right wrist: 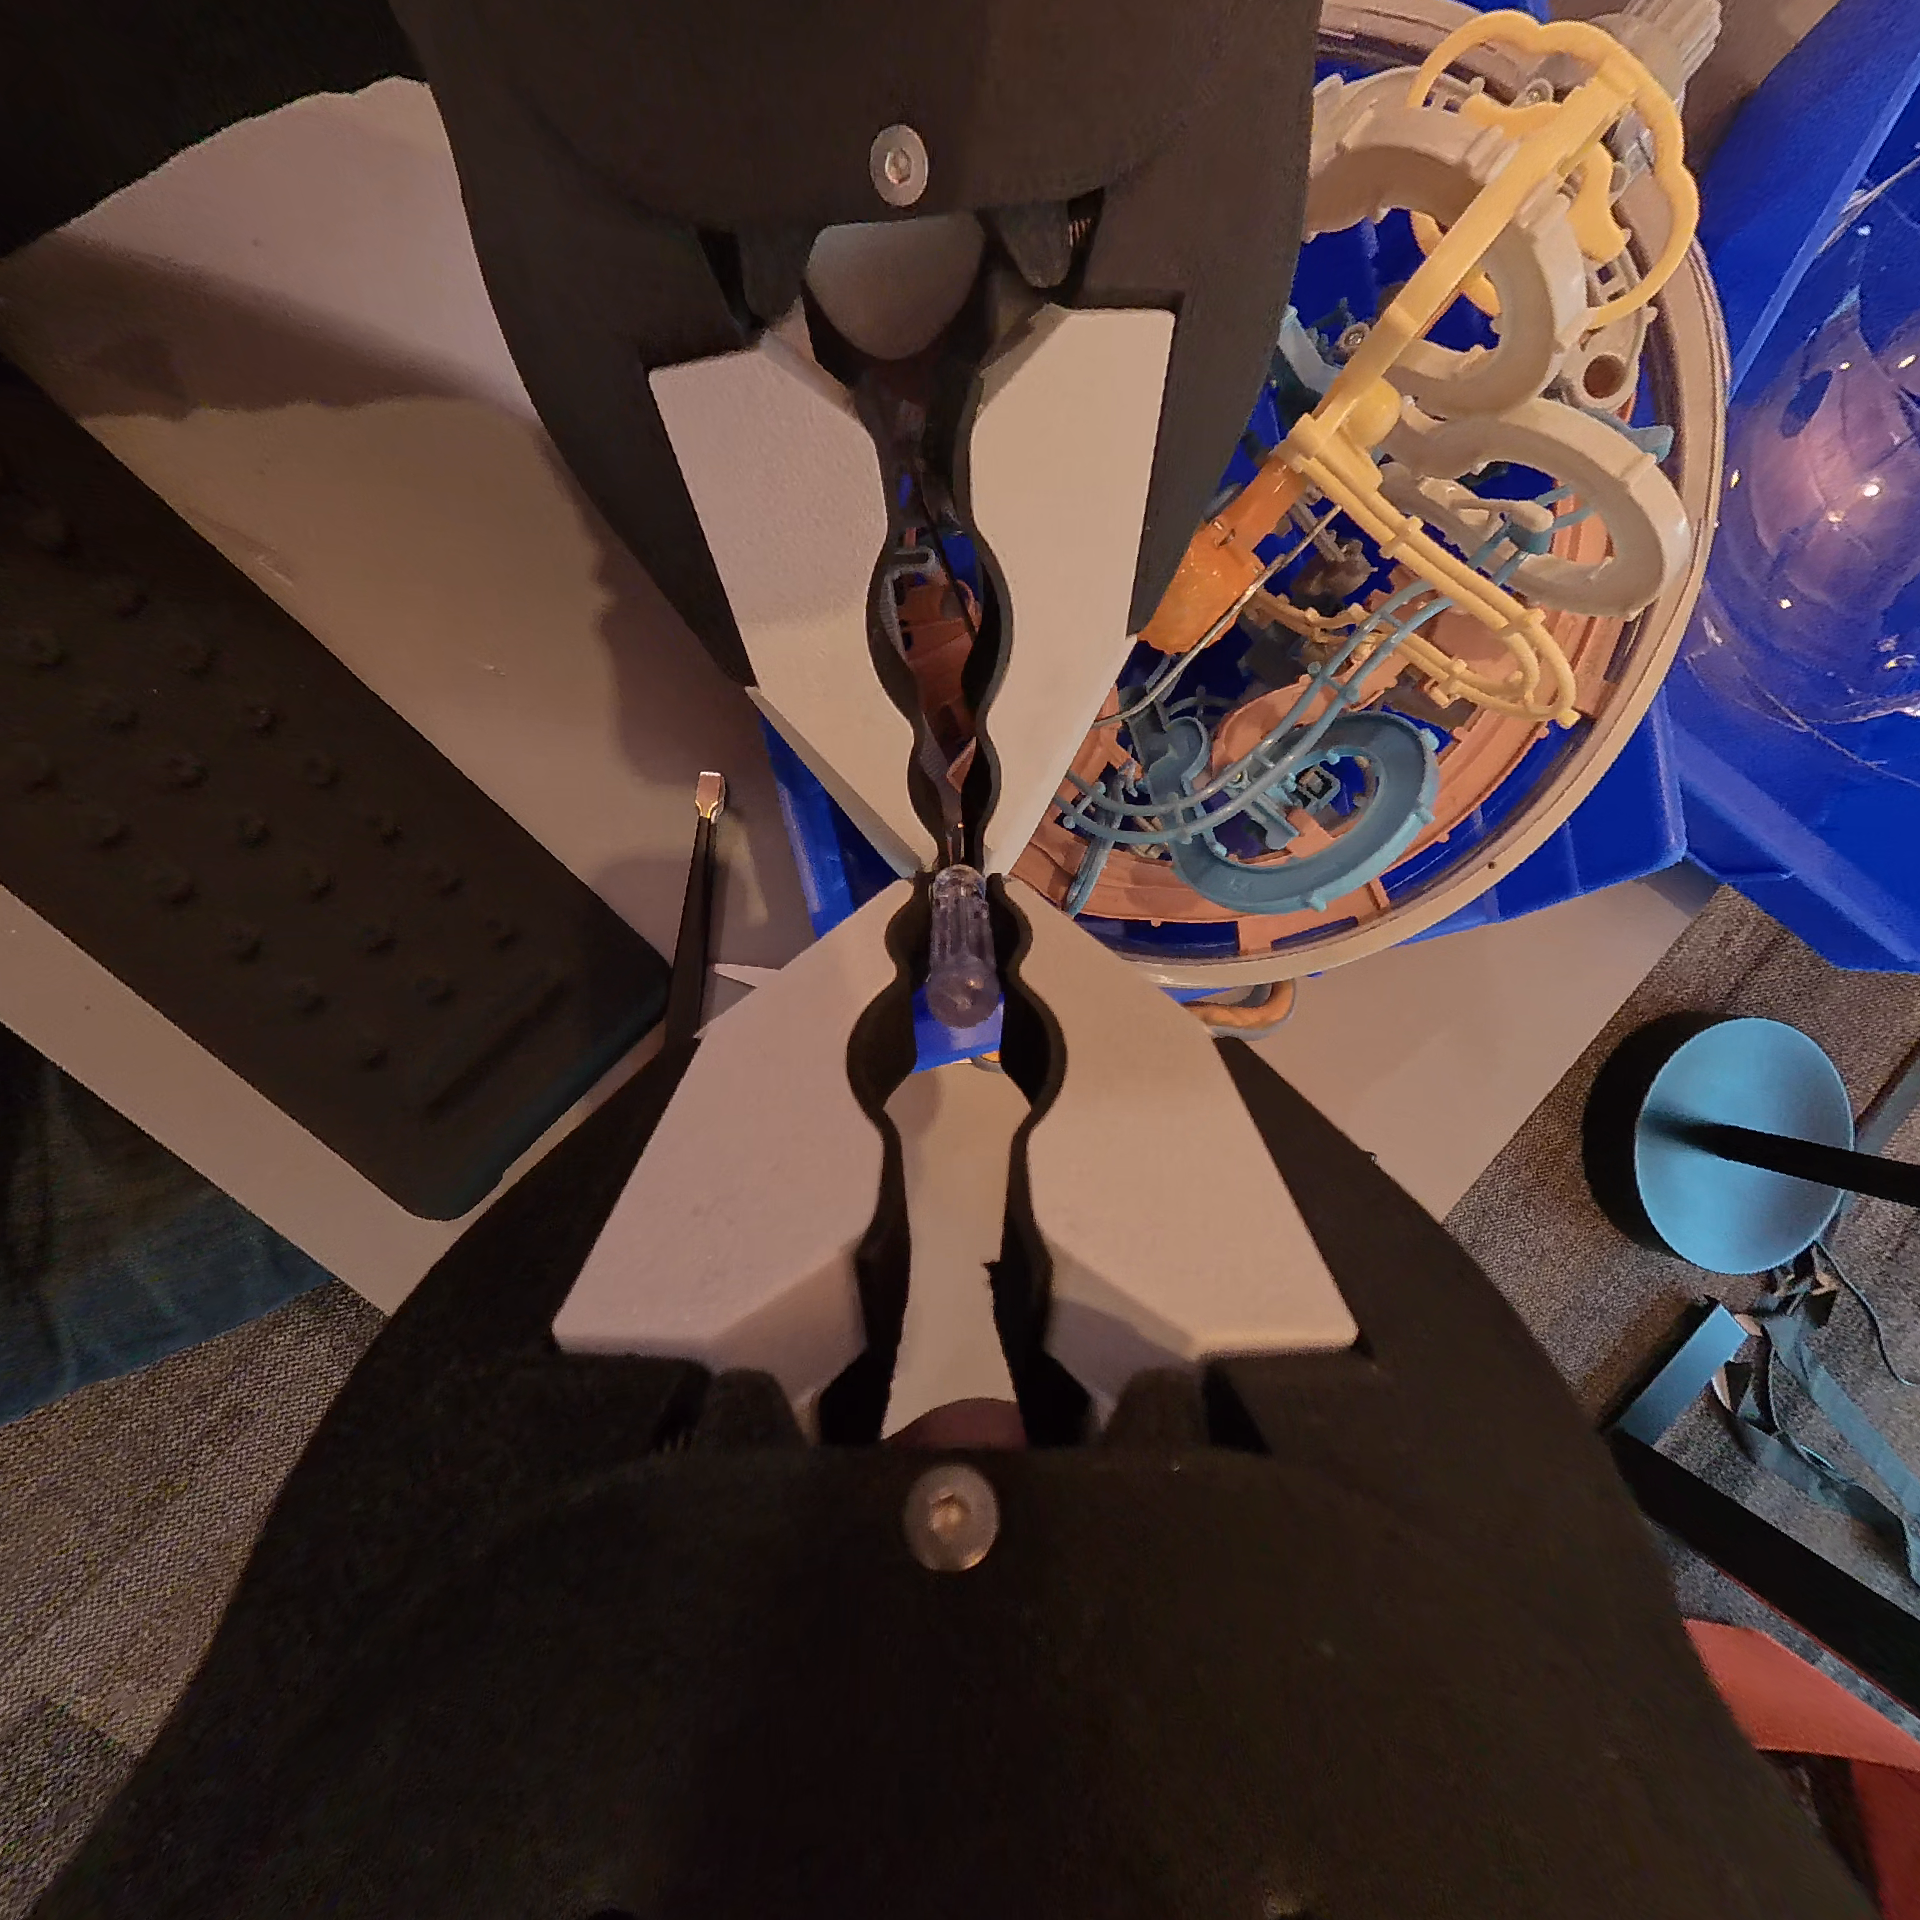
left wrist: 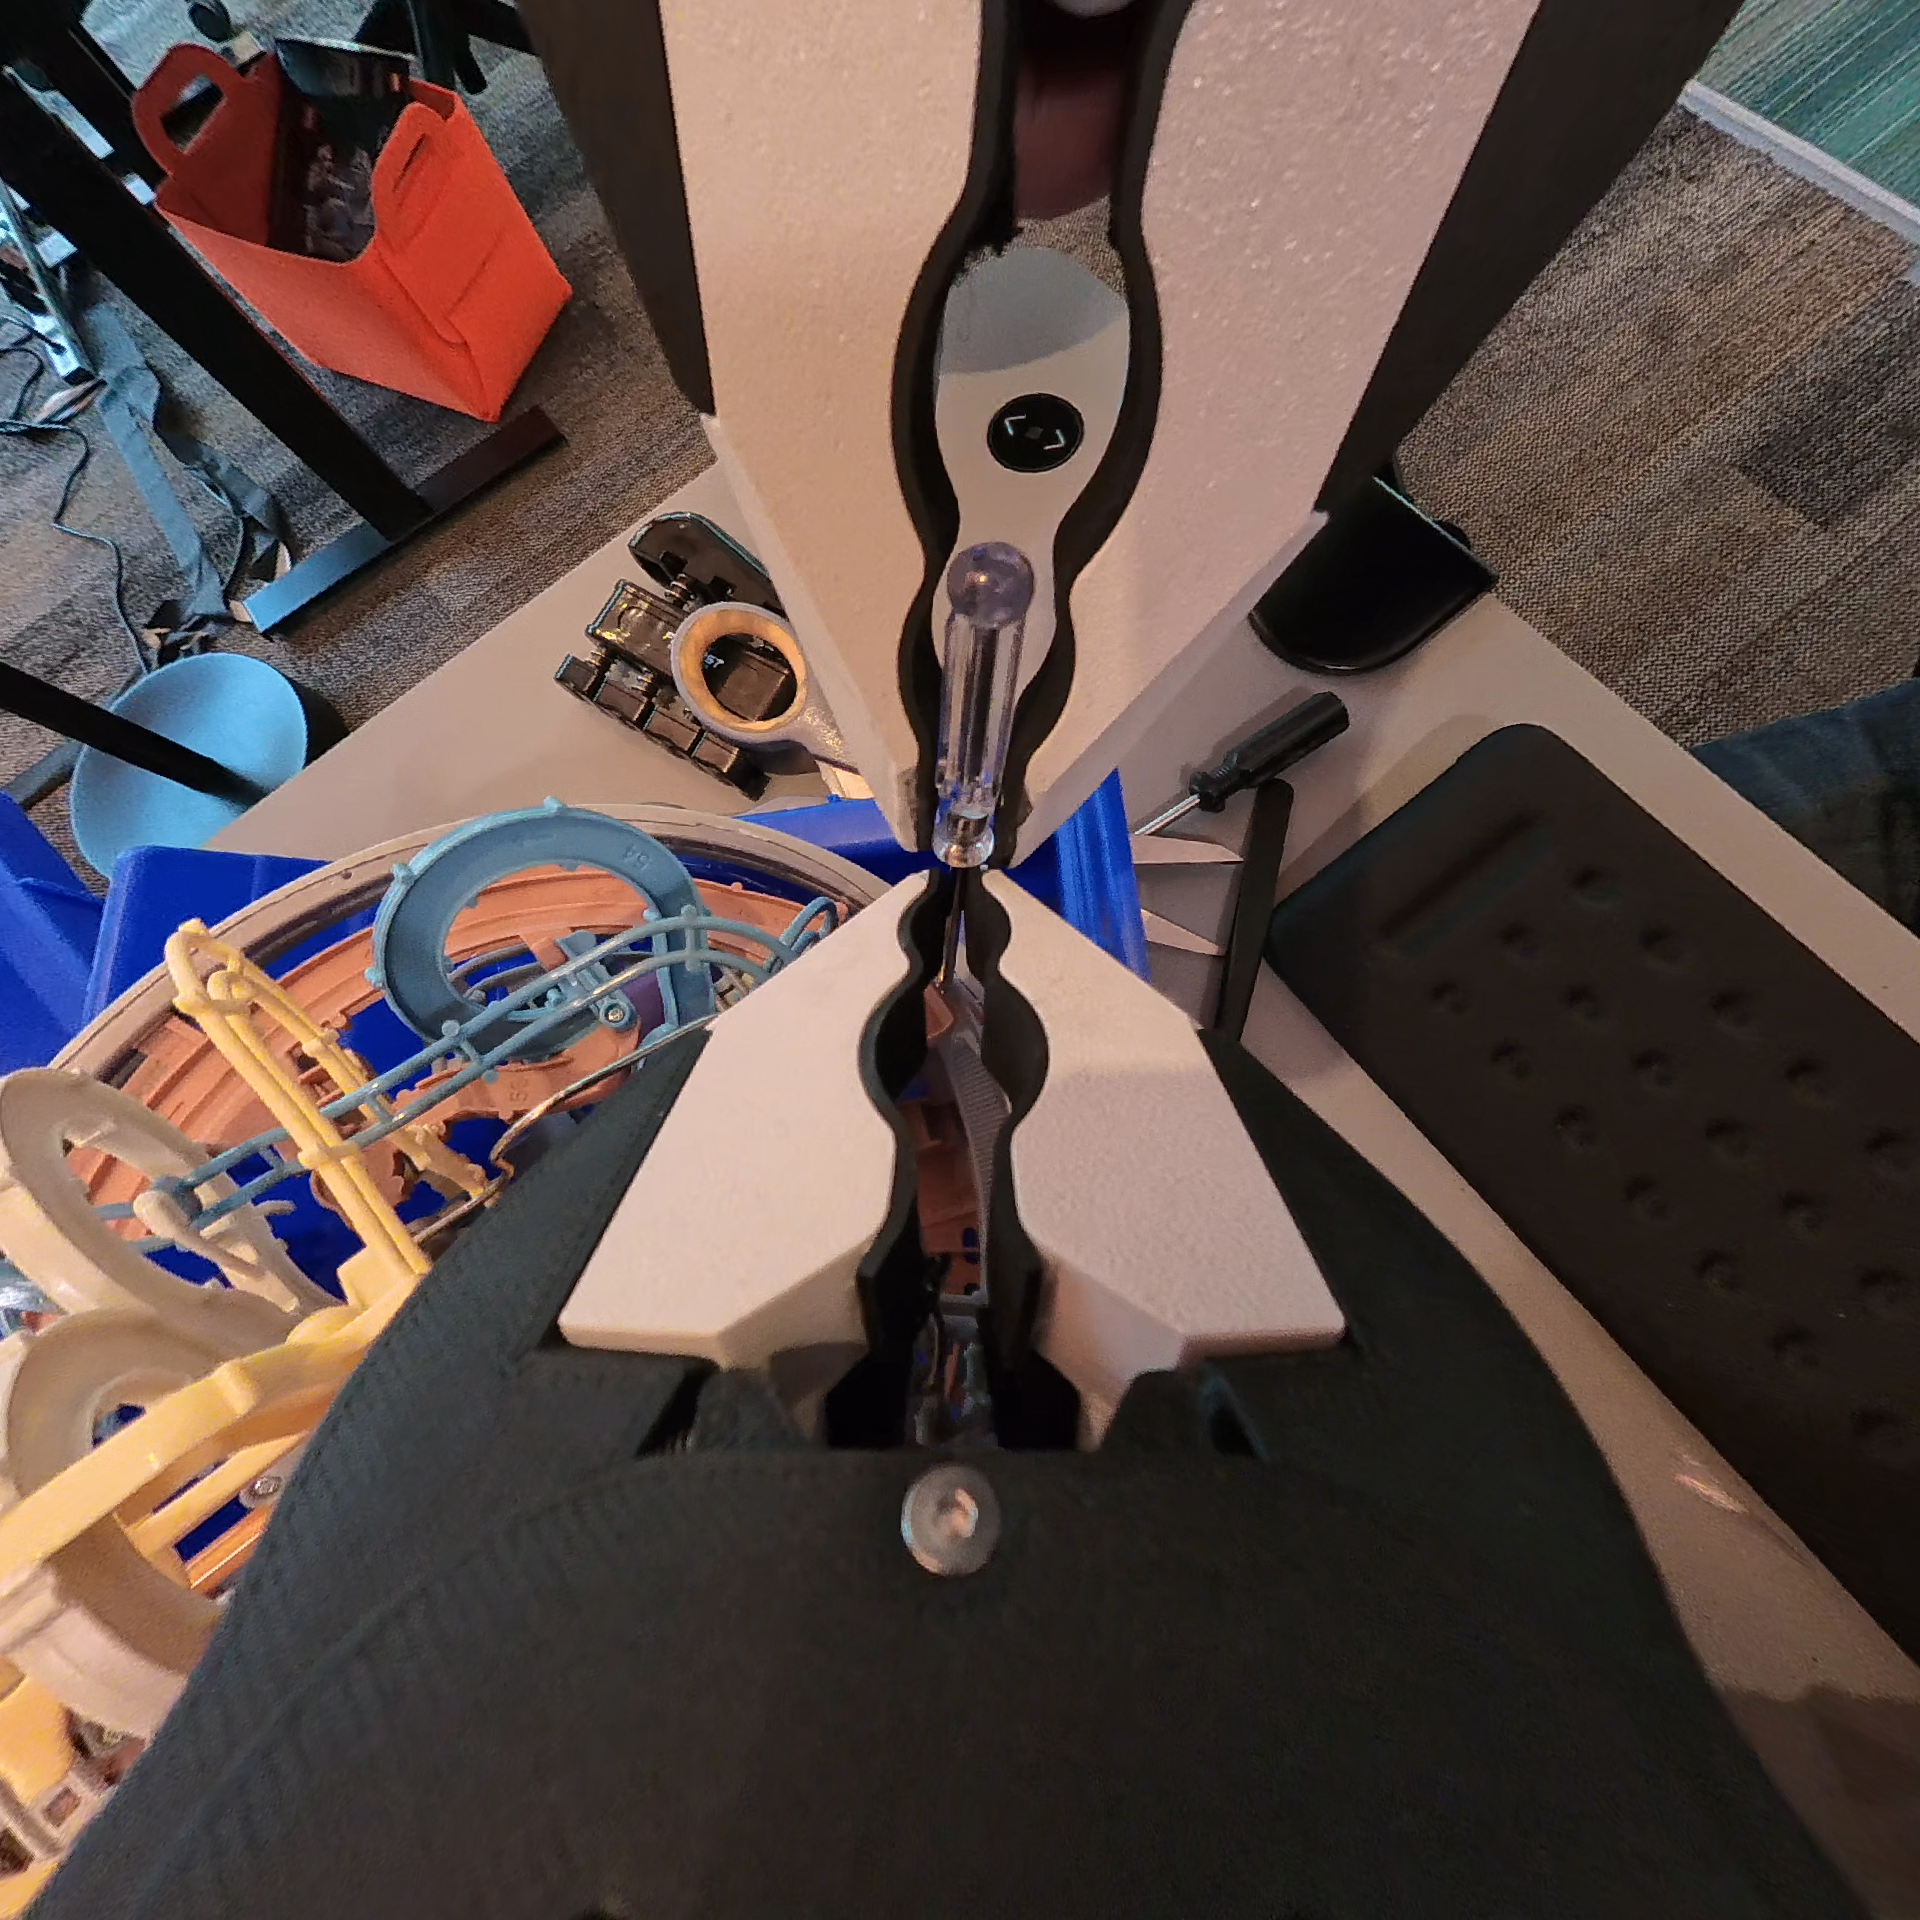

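A small screwdriver with a clear handle [left wrist: 977, 696] is held between two grippers that meet tip to tip above a white table [left wrist: 499, 717]. My right gripper [right wrist: 961, 909] is shut on the clear handle [right wrist: 956, 945]; it shows at the top of the left wrist view [left wrist: 961, 826]. My left gripper [left wrist: 951, 883] is shut around the thin dark shaft [left wrist: 951, 940]; it shows at the top of the right wrist view [right wrist: 956, 847]. The shaft's tip is hidden between the left fingers. Just beside them sits an open half-globe marble maze [left wrist: 499, 997] [right wrist: 1351, 675] with blue, cream and tan tracks.
The maze rests in a blue bin [left wrist: 1091, 862] [right wrist: 1766, 810], with a clear dome [right wrist: 1829, 499] beside it. On the table lie a black screwdriver [left wrist: 1257, 748], black tweezers [right wrist: 691, 914], a black perforated mat [left wrist: 1610, 1091] and a black clamp [left wrist: 675, 665]. An orange bag [left wrist: 416, 260] and a blue stool base [right wrist: 1735, 1143] stand on the carpet. My left and right fingertips are right by each other. Left tips and right tips are each some 35 cm from the clear dome [right wrist: 1829, 499].
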Demonstrator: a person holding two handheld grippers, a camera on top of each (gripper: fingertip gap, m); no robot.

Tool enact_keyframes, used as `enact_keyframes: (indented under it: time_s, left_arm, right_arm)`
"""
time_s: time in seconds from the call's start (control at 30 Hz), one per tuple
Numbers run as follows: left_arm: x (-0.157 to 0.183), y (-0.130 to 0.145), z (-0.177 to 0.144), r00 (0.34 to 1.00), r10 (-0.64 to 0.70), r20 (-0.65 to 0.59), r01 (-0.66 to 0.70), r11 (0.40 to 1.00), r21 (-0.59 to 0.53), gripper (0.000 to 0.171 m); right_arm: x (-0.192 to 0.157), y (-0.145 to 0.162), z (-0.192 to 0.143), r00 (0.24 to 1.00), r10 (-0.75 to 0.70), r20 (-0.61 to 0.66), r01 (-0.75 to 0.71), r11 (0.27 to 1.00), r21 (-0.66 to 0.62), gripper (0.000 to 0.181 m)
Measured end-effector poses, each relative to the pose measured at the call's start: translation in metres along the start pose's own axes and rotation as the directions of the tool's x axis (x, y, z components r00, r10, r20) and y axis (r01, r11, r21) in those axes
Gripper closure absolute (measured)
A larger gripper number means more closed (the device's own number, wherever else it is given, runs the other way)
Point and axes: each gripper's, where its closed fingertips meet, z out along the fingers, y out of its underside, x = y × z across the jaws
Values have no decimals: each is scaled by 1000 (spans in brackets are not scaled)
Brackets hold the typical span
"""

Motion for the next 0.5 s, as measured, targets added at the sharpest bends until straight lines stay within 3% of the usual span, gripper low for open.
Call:
enact_keyframes:
  time_s: [0.23,0.5]
  left_arm:
    - [0,2,-1,1000,-4,-9,4,1000,15,171]
    - [3,4,-3,1000,6,-25,-5,1000,16,171]
  right_arm:
    - [2,-1,-9,998,62,-31,-61,998,34,161]
    - [-1,-6,-14,994,110,-19,-107,988,112,173]
